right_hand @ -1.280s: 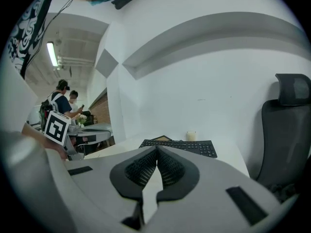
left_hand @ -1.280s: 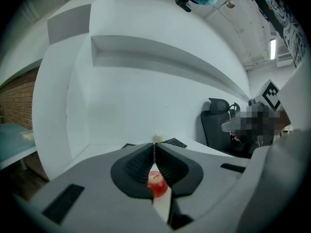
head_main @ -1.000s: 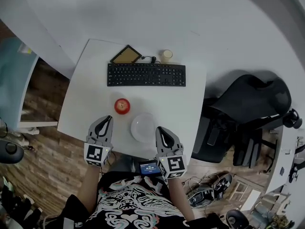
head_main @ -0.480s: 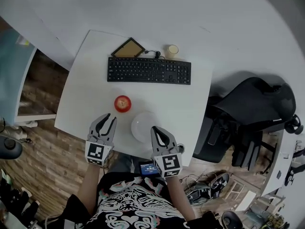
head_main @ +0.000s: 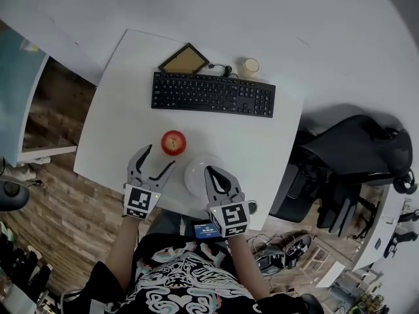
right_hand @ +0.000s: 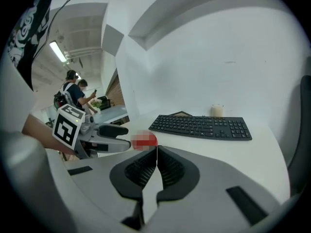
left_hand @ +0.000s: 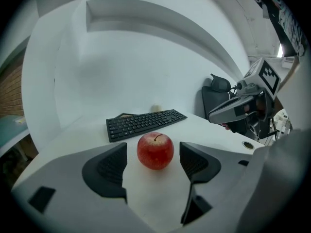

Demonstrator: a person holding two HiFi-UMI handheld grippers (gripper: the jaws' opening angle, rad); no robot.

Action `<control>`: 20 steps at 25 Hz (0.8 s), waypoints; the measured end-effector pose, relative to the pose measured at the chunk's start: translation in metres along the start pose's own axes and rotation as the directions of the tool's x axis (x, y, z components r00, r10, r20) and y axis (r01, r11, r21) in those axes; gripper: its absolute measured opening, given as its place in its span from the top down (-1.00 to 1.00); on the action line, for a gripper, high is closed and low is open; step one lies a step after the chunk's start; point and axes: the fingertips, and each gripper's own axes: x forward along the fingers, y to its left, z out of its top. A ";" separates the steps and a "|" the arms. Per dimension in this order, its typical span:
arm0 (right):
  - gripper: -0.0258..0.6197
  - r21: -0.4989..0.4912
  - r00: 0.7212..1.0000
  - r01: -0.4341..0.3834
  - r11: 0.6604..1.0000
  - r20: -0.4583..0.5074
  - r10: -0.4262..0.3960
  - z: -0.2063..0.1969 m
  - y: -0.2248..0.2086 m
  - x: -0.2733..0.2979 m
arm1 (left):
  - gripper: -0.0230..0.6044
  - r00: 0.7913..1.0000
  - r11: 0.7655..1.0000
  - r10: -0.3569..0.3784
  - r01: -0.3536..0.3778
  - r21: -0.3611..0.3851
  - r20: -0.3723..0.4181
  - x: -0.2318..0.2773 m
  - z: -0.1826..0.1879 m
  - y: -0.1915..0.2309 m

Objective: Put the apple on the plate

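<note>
Left gripper [head_main: 159, 157] fingers just opened, empty — apple [head_main: 173, 142] beyond tips; right gripper [head_main: 214, 170] fingers together — over plate [head_main: 194, 170].

We're over a white desk [head_main: 118, 110] set against a white wall [head_main: 275, 5], wood-plank floor [head_main: 52, 201] off its left edge, black office chair [head_main: 357, 146] at right.

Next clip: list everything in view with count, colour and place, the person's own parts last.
apple: 1, red, on the table, left of the plate
plate: 1, white, near table edge
keyboard: 1, black, far side of table
frame: 1, brown, behind keyboard
small cup: 1, cream, behind keyboard
table: 1, white
chair: 1, black, right of table
left gripper: 1, grey, fingers have just been opening, apple just ahead, untouched
right gripper: 1, grey, fingers shut, over plate
</note>
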 end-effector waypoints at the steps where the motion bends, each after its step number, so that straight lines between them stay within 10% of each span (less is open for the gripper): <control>1: 0.83 0.012 1.000 -0.003 1.000 0.001 0.003 0.001 0.000 0.003 | -0.14 1.000 1.000 -0.002 0.002 -0.003 -0.004 0.004 -0.002 0.001; 20: 0.83 0.035 0.998 -0.010 0.999 -0.066 0.012 -0.010 -0.012 0.039 | -0.36 0.995 0.995 -0.094 0.095 0.012 -0.012 0.062 -0.003 0.000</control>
